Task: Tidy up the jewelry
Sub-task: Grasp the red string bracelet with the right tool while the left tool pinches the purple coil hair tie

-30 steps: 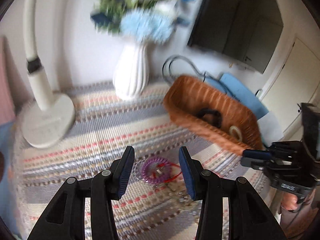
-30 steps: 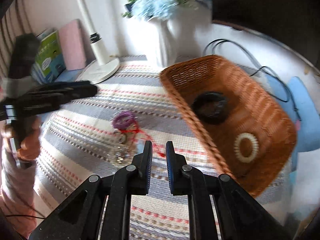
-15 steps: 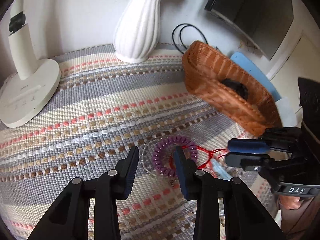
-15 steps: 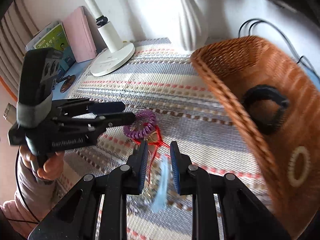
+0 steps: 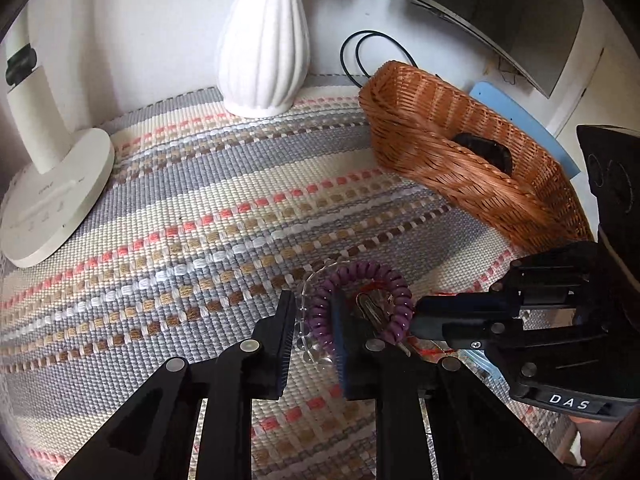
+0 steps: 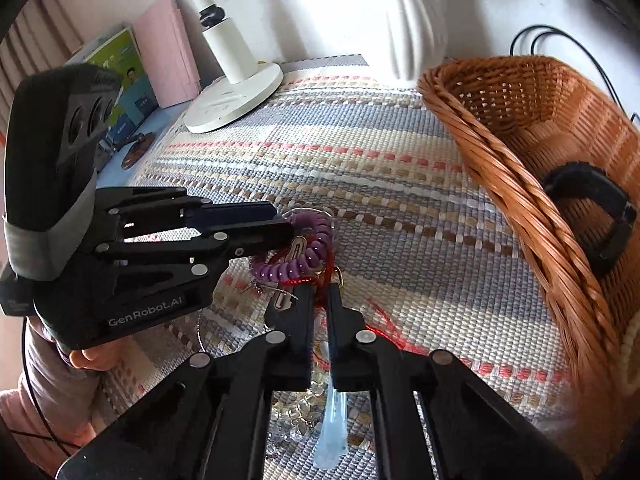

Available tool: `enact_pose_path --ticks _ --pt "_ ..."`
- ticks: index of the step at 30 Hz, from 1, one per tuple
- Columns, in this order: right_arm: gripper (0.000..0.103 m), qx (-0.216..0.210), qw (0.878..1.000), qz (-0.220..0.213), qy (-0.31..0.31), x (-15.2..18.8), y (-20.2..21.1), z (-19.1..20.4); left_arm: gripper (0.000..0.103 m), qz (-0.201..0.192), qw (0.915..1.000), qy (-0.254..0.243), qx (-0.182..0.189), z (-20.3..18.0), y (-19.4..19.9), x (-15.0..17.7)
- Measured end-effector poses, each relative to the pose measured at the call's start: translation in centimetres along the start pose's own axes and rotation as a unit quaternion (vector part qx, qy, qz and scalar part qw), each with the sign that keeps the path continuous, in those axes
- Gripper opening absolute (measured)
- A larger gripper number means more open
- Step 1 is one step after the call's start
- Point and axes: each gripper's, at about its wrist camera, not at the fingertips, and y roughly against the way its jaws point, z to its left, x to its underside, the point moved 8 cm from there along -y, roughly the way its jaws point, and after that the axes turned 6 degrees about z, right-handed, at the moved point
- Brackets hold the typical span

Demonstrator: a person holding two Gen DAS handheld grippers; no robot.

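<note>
A purple coil bracelet lies on the striped mat in a small heap with a clear bead bracelet, a red cord and metal clips. My left gripper straddles the left arc of the purple coil, jaws narrowed around it and the beads. My right gripper is nearly shut over the red cord at the heap's near side; it comes in from the right in the left wrist view. The wicker basket holds a black band.
A white vase and a white lamp base stand at the back of the mat. Books stand at the far left. A light blue clip lies under my right gripper. A black cable loops behind the basket.
Both grippers have come down and in onto the jewelry heap. My left jaws have narrowed around the purple coil. My right jaws have narrowed a little over the red cord.
</note>
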Motion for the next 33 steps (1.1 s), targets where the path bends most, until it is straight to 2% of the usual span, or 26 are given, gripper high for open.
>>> enact_pose_path --ticks 5,8,12,14,16,17,18,20,23,27,33 --pt "0.002 -0.028 0.999 -0.02 0.002 0.0 2.2 1.0 0.018 0.001 0.9995 0.016 0.027 0.7 0.6 0.4" --pt "0.002 -0.041 0.998 -0.037 -0.003 -0.1 4.1 1.3 0.018 -0.018 0.9983 0.019 0.052 0.8 1.9 0.3" --pt "0.002 -0.042 0.997 -0.058 -0.009 0.1 6.5 1.2 0.019 -0.056 0.9949 -0.006 0.084 -0.2 4.6 0.3" --pt "0.002 -0.029 0.997 -0.066 -0.018 -0.1 6.8 0.7 0.025 -0.059 0.9932 -0.027 0.096 -1.0 5.3 0.7" --pt "0.004 -0.029 0.997 -0.058 -0.035 -0.2 6.2 -0.4 0.045 -0.059 0.993 -0.045 0.092 -1.7 5.4 1.1" --pt "0.01 -0.036 0.997 -0.049 -0.039 -0.2 5.8 -0.8 0.047 -0.057 0.9932 -0.054 0.085 -2.0 5.2 1.2" --pt "0.017 -0.043 0.998 -0.037 -0.042 0.0 5.2 -1.0 0.047 -0.052 0.9933 -0.063 0.082 -2.2 5.0 1.3" --pt "0.024 -0.029 0.999 -0.018 -0.028 0.1 3.8 -1.2 0.047 -0.042 0.9934 -0.084 0.066 -2.9 4.4 1.9" --pt "0.025 0.011 1.0 -0.002 -0.008 0.2 2.5 -1.4 0.047 -0.039 0.9947 -0.089 0.036 -2.1 4.0 1.8" --pt "0.025 0.018 1.0 0.012 0.011 -0.4 1.3 -1.3 0.046 -0.043 0.9962 -0.057 0.049 -0.2 4.4 1.6" --pt "0.025 0.024 0.997 0.025 0.066 -0.9 -0.1 0.7 0.047 -0.044 0.9946 -0.076 0.056 -0.8 5.0 2.1"
